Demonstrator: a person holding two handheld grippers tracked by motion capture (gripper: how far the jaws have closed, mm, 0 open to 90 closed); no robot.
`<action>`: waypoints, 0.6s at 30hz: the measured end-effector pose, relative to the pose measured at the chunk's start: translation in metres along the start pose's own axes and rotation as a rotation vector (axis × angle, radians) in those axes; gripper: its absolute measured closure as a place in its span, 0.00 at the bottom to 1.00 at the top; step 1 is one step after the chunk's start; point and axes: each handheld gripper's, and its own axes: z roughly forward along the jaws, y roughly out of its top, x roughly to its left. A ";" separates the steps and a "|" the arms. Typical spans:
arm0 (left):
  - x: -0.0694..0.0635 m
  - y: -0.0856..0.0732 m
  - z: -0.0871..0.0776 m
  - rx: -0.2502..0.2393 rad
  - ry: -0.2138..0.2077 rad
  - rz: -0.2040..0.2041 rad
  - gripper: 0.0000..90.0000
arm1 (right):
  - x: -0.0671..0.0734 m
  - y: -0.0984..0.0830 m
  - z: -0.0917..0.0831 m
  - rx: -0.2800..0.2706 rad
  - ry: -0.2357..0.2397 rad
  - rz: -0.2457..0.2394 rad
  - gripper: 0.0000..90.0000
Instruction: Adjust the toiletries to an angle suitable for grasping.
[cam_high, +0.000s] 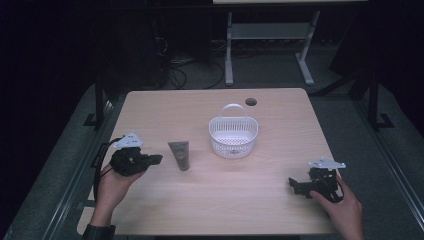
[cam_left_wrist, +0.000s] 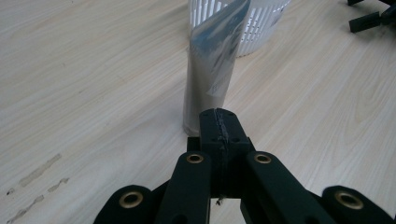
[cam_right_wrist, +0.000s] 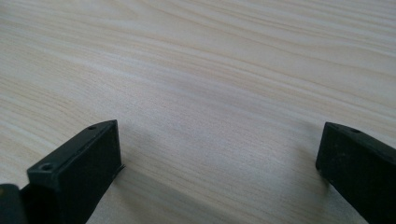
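Observation:
A grey squeeze tube stands upright on its cap at the table's left middle. In the left gripper view the tube rises just beyond the jaw tips. My left gripper is shut with nothing between its jaws, and it points at the tube from the left with a small gap between them. Seen along its own jaws, the left gripper has its pads pressed together. My right gripper rests low at the table's front right. Its jaws stand wide apart over bare wood, so the right gripper is open.
A white slatted basket with a handle stands right of the tube, behind it in the left gripper view. A round cable hole sits near the table's far edge. A desk frame stands beyond the table.

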 end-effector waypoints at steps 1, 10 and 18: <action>0.000 0.001 0.000 -0.002 -0.001 0.002 1.00 | 0.000 0.000 0.000 0.000 0.000 0.000 0.00; -0.001 0.013 0.001 -0.006 -0.004 0.018 1.00 | 0.000 0.000 0.000 0.000 0.000 0.000 0.00; 0.000 0.022 0.004 -0.016 -0.006 0.025 1.00 | 0.000 0.000 0.000 0.000 0.000 0.000 0.00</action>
